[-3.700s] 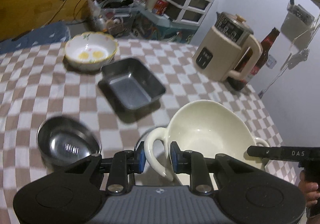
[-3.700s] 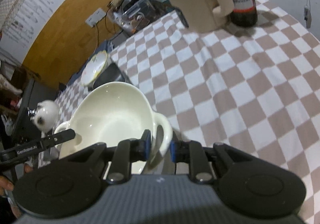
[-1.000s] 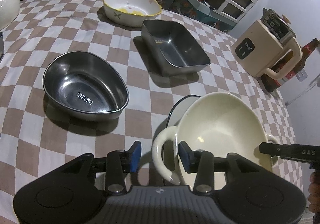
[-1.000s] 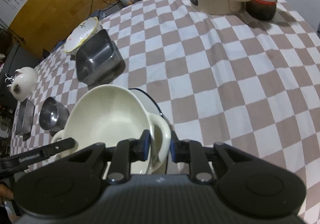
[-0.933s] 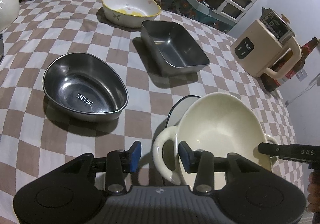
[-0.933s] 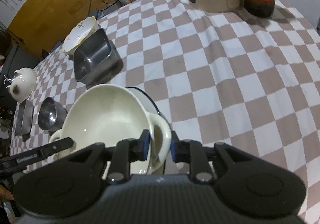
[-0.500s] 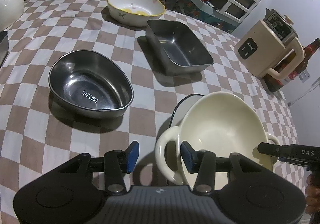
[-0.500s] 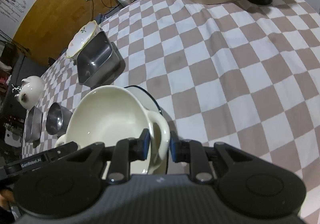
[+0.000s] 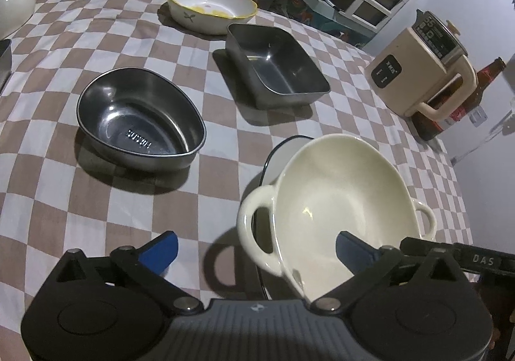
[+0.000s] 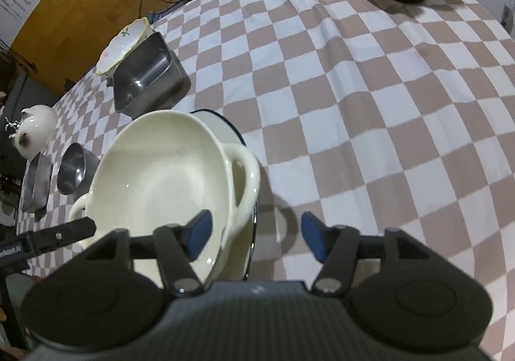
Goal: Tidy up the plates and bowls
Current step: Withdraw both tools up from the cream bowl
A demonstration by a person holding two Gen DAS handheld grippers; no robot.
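You are opening both jaws, left gripper and right gripper, letting go of the cream bowl because it is sitting on the dark-rimmed plate. Beyond the bowl, the steel bowl and steel tray are waiting on the counter.

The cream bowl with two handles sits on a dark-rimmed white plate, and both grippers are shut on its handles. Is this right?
Not quite. The cream bowl does sit on the dark-rimmed plate, but neither gripper is shut on a handle. The left gripper and the right gripper are opening; each has a handle between its blue pads without touching it. Both wrist views show this.
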